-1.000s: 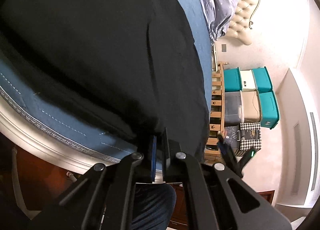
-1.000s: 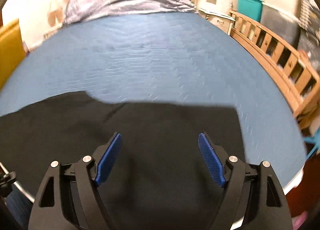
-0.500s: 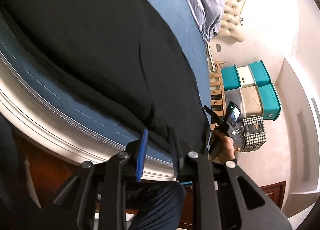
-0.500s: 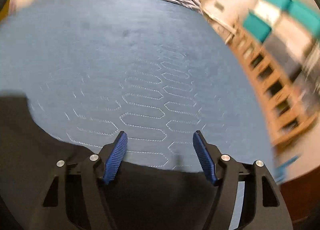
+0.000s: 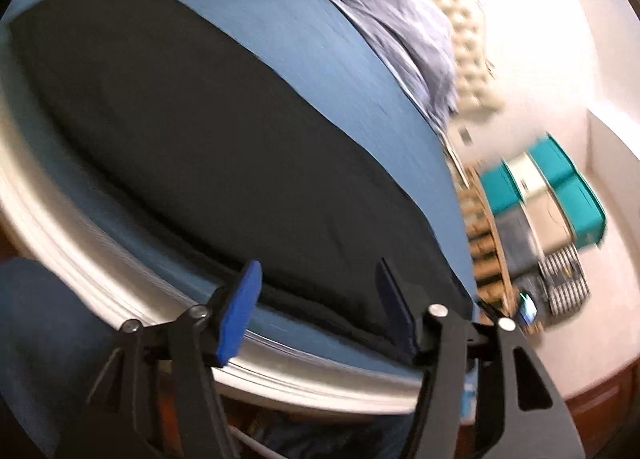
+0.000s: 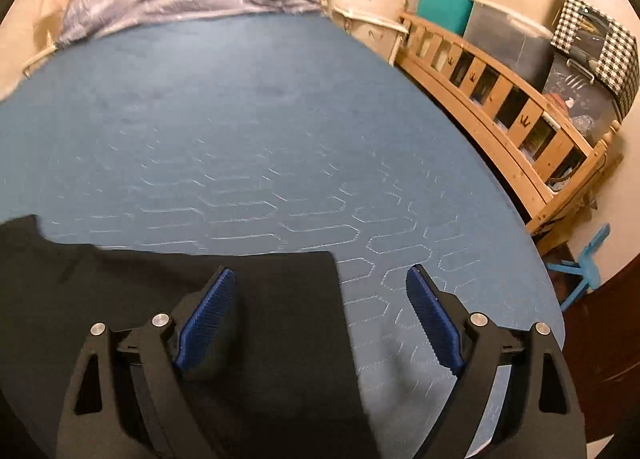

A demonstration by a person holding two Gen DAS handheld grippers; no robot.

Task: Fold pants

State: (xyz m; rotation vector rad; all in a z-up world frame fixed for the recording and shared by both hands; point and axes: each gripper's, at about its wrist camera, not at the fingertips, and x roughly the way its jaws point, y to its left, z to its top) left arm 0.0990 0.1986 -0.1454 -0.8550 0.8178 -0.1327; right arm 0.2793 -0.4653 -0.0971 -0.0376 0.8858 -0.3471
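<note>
Both grippers, left gripper and right gripper, hang spread and empty over limp black pants along the bed's near edge; pinch a corner, since the cloth will likely sag.

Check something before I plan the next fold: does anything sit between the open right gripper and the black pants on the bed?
Nothing visible does. The right gripper hangs open directly over the end edge of the black pants, one finger above the cloth, the other above the bare blue mattress cover.
</note>
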